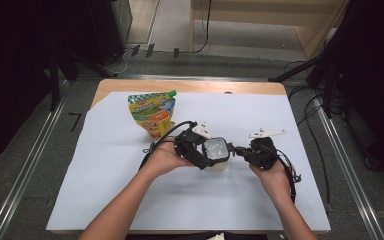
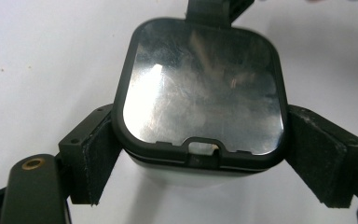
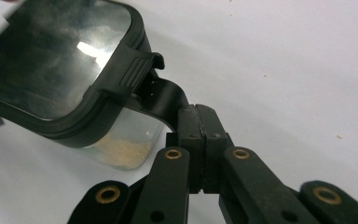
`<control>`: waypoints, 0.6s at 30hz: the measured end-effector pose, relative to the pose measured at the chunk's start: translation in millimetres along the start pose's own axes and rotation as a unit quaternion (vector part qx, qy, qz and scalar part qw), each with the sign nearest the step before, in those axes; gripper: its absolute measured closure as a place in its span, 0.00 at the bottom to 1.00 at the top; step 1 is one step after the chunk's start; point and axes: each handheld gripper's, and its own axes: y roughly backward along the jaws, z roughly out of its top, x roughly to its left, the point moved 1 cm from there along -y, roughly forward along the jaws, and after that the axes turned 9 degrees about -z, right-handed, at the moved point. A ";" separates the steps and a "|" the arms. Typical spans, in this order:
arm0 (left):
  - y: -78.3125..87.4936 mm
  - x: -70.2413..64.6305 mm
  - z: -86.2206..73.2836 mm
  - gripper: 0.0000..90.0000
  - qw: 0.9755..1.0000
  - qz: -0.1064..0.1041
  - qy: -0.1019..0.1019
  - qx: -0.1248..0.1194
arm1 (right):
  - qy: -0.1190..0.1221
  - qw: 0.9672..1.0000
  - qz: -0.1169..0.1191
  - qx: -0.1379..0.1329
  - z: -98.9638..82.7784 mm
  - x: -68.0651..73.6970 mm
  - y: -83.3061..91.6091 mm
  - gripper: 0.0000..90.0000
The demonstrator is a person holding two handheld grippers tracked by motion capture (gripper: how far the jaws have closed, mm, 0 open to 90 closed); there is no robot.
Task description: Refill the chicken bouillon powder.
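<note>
1. The container (image 1: pixel 216 152) sits mid-table on the white sheet (image 1: pixel 105 190), right between the two hands. It's clear-walled with a black-rimmed see-through lid, and there's some pale crumbly stuff at the bottom.
2. The left gripper (image 2: pixel 200 156) is clamped across the box: its pads press the two opposite side walls just below the lid rim, so the box is pinned.
3. The right gripper (image 3: pixel 197 114) is clenched on the latch tab (image 3: pixel 165 95), the black flap hanging off the lid's edge on the side facing the right hand. The jaws are fully together on it.
4. Key relation: the tab sticks out from the box straight toward the right gripper, so that hand looks set to pull it off the rim while the left one braces.
5. A colourful pouch (image 1: pixel 153 112) lies behind the box, well apart. Its print is too small to read, and the lid has no writing.
</note>
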 end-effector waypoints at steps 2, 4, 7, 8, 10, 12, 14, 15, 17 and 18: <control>1.7 -1.5 1.7 0.20 1.000 0.005 -0.009 0.001 | 0.001 1.000 0.002 -0.002 0.1 -0.4 0.0 1.00; 2.4 -2.7 3.7 0.20 1.000 0.006 -0.015 0.010 | 0.000 1.000 0.002 0.000 0.1 0.4 0.1 1.00; 3.6 -3.2 5.7 0.20 1.000 0.008 -0.017 0.009 | -0.002 1.000 0.002 0.000 0.0 0.3 0.1 1.00; 4.2 -3.2 7.6 0.20 1.000 0.008 -0.016 0.008 | -0.001 1.000 0.001 -0.001 0.0 0.0 0.1 1.00; 5.2 -3.3 9.2 0.20 1.000 0.010 -0.017 0.011 | 0.000 1.000 0.003 -0.002 0.1 -0.4 0.3 1.00; 7.3 -4.3 11.8 0.21 1.000 0.012 -0.019 0.007 | 0.000 1.000 0.004 -0.002 0.1 -0.6 0.4 1.00; 15.4 -4.5 16.0 0.44 0.999 -0.034 -0.002 -0.025 | 0.000 1.000 0.002 -0.003 0.1 0.2 0.6 1.00; 15.4 -4.5 16.0 0.50 0.999 -0.034 -0.002 -0.025 | 0.000 1.000 0.005 -0.003 0.2 0.2 0.7 1.00; 20.5 -5.7 21.7 0.49 0.999 -0.027 0.000 -0.036 | 0.000 1.000 0.012 -0.003 0.2 0.2 0.7 1.00; 21.6 -6.1 23.8 0.49 0.999 -0.030 -0.004 -0.032 | 0.000 1.000 0.009 -0.002 0.2 1.9 1.0 1.00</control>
